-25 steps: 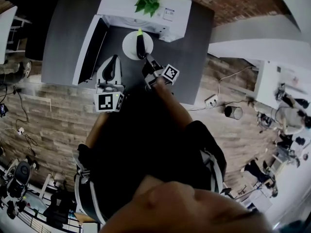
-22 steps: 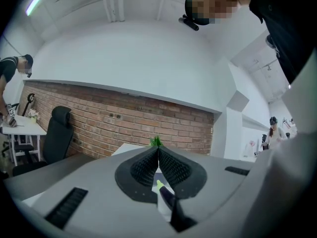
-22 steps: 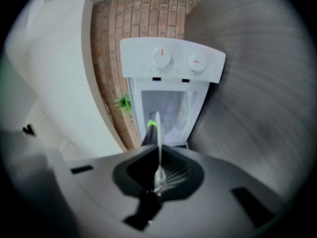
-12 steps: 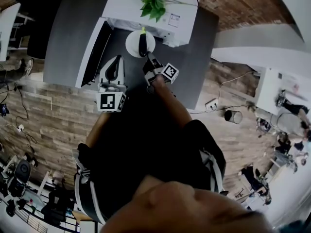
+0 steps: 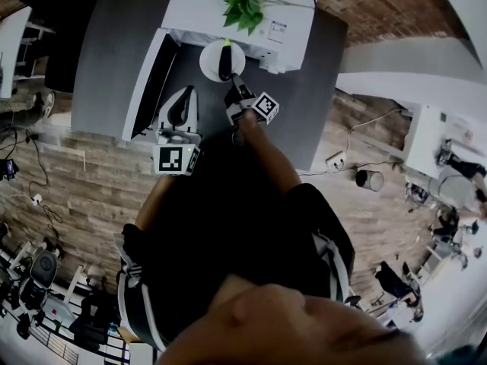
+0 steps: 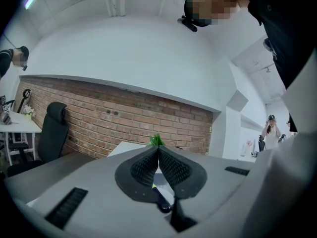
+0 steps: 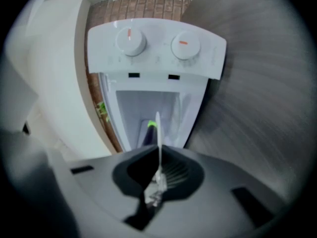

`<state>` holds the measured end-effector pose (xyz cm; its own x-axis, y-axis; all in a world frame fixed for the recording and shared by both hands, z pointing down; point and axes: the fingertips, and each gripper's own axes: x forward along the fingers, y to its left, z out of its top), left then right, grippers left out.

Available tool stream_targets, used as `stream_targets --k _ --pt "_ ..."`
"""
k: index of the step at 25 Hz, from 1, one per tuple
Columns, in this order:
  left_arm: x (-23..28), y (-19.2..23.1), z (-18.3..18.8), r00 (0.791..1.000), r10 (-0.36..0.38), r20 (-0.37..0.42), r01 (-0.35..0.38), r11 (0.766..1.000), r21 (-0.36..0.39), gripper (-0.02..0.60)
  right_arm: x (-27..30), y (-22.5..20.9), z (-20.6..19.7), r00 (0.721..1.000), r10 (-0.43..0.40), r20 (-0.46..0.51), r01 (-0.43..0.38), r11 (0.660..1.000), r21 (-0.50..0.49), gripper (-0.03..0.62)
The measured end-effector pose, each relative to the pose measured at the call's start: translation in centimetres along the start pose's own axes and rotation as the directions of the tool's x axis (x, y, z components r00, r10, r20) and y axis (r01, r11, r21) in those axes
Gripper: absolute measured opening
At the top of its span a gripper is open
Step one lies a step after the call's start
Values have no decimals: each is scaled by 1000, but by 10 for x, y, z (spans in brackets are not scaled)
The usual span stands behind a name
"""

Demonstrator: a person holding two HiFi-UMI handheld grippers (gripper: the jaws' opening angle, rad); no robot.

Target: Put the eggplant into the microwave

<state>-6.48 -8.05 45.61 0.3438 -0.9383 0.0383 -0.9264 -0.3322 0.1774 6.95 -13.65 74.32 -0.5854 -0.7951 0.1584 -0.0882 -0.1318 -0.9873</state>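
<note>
A dark purple eggplant (image 5: 225, 61) with a green stem end lies on a white plate (image 5: 209, 59) at the mouth of the white microwave (image 5: 228, 6). My right gripper (image 5: 234, 82) is shut on the plate's near rim. In the right gripper view the plate (image 7: 158, 133) shows edge-on between the jaws of the right gripper (image 7: 158, 170), with the eggplant (image 7: 150, 131) beside it and the open microwave (image 7: 153, 48) cavity straight ahead. My left gripper (image 5: 181, 101) hangs left of the plate near the open door (image 5: 148, 78). Its jaws are shut on nothing, as the left gripper (image 6: 158, 155) view shows.
The microwave stands on a dark grey table (image 5: 304, 90), its door swung out to the left. A green plant (image 5: 245, 2) sits on its top. Two knobs (image 7: 130, 41) are on its control panel. A brick wall (image 6: 124, 118) lies behind, wood floor around.
My right gripper has carried the plate with the eggplant a little farther toward the microwave opening. The left gripper has hardly moved.
</note>
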Motion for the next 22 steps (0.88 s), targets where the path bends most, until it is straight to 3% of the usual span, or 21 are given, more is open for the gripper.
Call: stream_targets --k 22 --pt "18 21 -8 1000 3 -29 -4 1000 -27 38 36 -30 20 998 -37 59 35 999 39 38"
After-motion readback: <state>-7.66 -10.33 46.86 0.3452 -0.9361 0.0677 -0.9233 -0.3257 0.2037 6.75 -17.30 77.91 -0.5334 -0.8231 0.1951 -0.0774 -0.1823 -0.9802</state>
